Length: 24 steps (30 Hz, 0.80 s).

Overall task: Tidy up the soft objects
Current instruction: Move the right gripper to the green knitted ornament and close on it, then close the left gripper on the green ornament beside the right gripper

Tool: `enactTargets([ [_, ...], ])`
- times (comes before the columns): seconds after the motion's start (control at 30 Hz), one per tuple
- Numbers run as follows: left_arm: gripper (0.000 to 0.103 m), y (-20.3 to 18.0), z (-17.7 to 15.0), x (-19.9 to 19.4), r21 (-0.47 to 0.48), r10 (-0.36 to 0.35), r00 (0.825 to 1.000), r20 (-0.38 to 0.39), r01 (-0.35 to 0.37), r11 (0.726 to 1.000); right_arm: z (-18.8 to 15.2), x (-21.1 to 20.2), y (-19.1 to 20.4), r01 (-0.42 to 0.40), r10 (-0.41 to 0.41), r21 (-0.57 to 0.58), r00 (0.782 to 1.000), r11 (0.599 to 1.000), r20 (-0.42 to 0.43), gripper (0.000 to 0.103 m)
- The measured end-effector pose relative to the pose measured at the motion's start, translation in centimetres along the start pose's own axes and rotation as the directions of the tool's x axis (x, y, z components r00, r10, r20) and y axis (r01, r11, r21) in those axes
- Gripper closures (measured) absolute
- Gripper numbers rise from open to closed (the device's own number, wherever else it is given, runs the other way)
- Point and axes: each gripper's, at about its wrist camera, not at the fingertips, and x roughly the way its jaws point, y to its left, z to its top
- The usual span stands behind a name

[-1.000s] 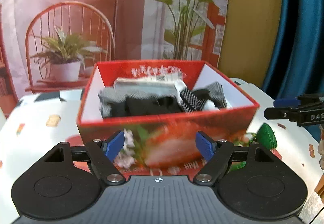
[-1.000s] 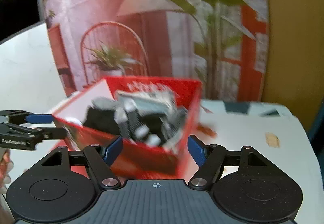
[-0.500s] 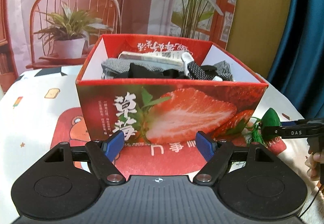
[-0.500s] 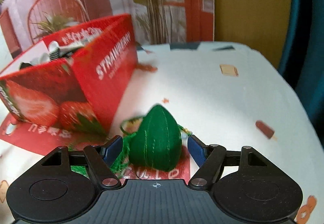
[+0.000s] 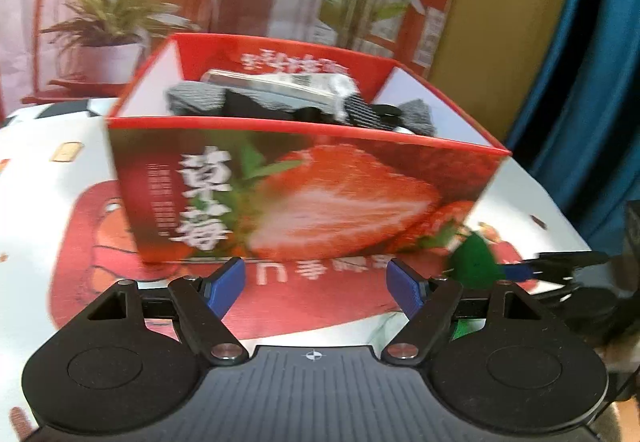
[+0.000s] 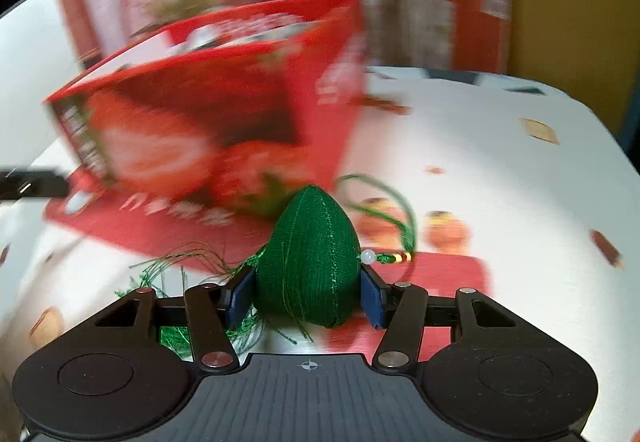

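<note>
A red strawberry-print box (image 5: 304, 194) stands on the table and holds several grey, black and white socks (image 5: 280, 102). My left gripper (image 5: 318, 284) is open and empty just in front of the box. My right gripper (image 6: 306, 296) is shut on a green cone-shaped sachet (image 6: 310, 258) with a green tassel and cord, to the right of the box (image 6: 208, 114). The sachet (image 5: 474, 260) and the right gripper's fingers (image 5: 560, 262) also show at the right of the left wrist view.
The table (image 6: 500, 146) has a white cloth with cartoon prints and a red patch (image 5: 312, 294) under the box. A printed backdrop with a chair and plants hangs behind. A blue curtain (image 5: 592, 62) is at the right.
My right gripper has closed its fingers onto the green sachet, which lay between open fingers half a second ago. My left gripper has shifted slightly and stays open.
</note>
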Motion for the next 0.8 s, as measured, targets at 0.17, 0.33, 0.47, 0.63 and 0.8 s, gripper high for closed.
enactTargets([
  [0.17,0.024,-1.5,-0.4,1.4,-0.008,-0.099,0.994,-0.044,0.099,0.995,-0.1,1.1,4.3,-0.076,0.077,-0.078,0.997,0.994,0.004,0.052],
  [0.33,0.024,-1.5,-1.1,3.8,-0.066,-0.167,0.981,-0.098,0.161,0.985,0.3,2.1,7.5,-0.121,0.123,-0.147,0.992,0.982,0.001,0.052],
  [0.47,0.041,-0.6,-1.7,4.9,-0.127,-0.248,0.960,-0.128,0.233,0.964,0.6,2.0,8.8,-0.149,0.152,-0.186,0.988,0.971,0.001,0.053],
  [0.63,0.053,-0.3,-0.8,2.9,-0.086,-0.243,0.968,-0.069,0.237,0.968,1.6,1.0,10.4,-0.158,0.168,-0.253,0.986,0.955,0.017,0.054],
  [0.8,0.053,-0.5,2.6,-1.2,-0.029,-0.214,0.975,0.065,0.217,0.976,5.2,-2.0,11.2,-0.185,0.222,-0.278,0.969,0.943,0.106,0.054],
])
